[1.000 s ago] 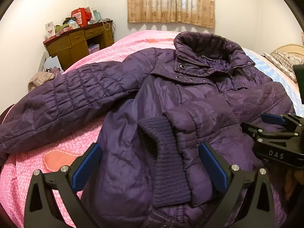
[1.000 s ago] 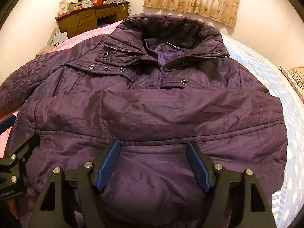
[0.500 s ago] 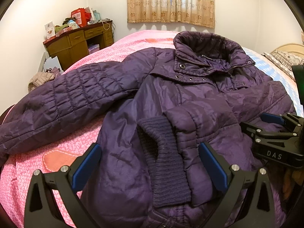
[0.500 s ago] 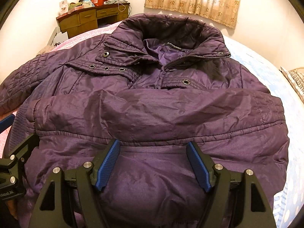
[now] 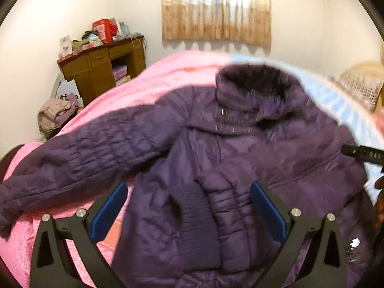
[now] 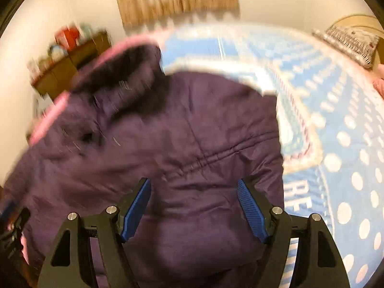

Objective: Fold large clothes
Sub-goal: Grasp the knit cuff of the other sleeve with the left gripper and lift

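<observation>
I see plain white walls [image 5: 312, 24]. A window on the far wall is covered by a short tan patterned curtain [image 5: 216, 12], with daylight glowing through it. A brown wooden desk [image 5: 100, 72] stands in the left corner, its top cluttered with boxes and cards. A bed fills the foreground, spread with a pink blanket [image 5: 148, 81] and a blue dotted blanket [image 6: 348, 132].

A: Left wrist view: sits low over the jacket [image 5: 240, 168], facing the curtain [image 5: 216, 7] wall, angled down.
B: Right wrist view: close above the jacket's other side, steeper. Shared: jacket, curtain, desk [image 6: 72, 55].
</observation>
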### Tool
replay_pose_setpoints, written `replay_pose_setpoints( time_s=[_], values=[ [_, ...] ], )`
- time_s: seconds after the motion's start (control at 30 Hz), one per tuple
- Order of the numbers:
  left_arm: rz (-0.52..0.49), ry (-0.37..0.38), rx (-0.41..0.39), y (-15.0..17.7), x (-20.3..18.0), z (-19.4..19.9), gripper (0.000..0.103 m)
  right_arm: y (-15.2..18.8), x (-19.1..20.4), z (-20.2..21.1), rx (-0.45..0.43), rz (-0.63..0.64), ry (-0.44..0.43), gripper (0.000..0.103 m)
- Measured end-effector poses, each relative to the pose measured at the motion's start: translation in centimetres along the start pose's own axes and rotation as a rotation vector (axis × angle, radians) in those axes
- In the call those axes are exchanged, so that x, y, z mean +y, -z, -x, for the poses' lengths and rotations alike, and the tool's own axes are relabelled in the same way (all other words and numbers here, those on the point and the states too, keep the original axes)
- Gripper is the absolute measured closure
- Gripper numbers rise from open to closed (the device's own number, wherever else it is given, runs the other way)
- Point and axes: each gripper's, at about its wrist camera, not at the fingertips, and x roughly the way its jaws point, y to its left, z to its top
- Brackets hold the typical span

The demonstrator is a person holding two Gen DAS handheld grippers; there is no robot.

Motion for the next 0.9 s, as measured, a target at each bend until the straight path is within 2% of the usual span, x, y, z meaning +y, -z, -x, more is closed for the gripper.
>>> replay_pose_setpoints(
  time_s=[0.07,0.17,0.27,0.3,0.37,0.43,0.5,0.57,0.63,0.73,0.77,0.83,0.87,0.9],
  values=[
    [-0.054,-0.052,0.071,0.9,-1.1,-2.2,0.0,1.0,1.6,-1.0,-0.005,0.104,0.051,0.022],
    [-0.021,0.008,0.113,1.5,-0.1,-3.5,0.0,1.6,3.0,-1.8,-0.022,0.156,0.092,0.019],
    [-0.011,0.026,0.11,1.4,0.5,-2.9,0.0,0.7,3.7,-1.1,0.028,0.158,0.121,0.021],
    [-0.003,0.034,0.103,1.4,0.8,-2.1,0.0,0.6,4.1,-0.2,0.022,0.143,0.11,0.021],
    [0.059,0.076,0.065,1.7,2.8,1.2,0.0,0.6,5.8,3.0,-0.053,0.123,0.029,0.021],
    [0.089,0.065,0.023,2.1,4.3,3.4,0.0,1.3,8.9,4.8,-0.082,0.183,-0.036,0.021],
    [0.103,0.038,-0.014,3.2,6.4,5.6,0.0,2.7,13.7,5.3,-0.069,0.298,-0.12,0.021],
    [0.117,-0.019,-0.036,4.5,9.5,7.5,0.0,4.2,16.9,5.1,-0.066,0.363,-0.16,0.021],
    [0.138,-0.06,-0.044,5.8,12.4,8.7,0.0,5.7,19.4,3.7,-0.044,0.42,-0.152,0.021],
    [0.21,-0.125,-0.022,8.0,18.4,10.0,0.0,7.6,20.4,0.7,0.017,0.46,-0.102,0.021],
    [0.25,-0.15,-0.013,8.9,21.2,10.4,0.0,7.8,20.2,0.4,-0.011,0.451,-0.108,0.02],
    [0.325,-0.208,0.001,10.2,25.5,11.0,0.0,7.5,19.8,0.2,-0.002,0.422,-0.134,0.02],
    [0.397,-0.229,0.004,11.0,28.8,11.5,0.0,7.5,19.7,0.1,-0.003,0.417,-0.142,0.02],
    [0.438,-0.226,0.011,11.5,30.2,11.5,0.0,7.6,19.7,0.1,-0.01,0.419,-0.141,0.02]
  ],
)
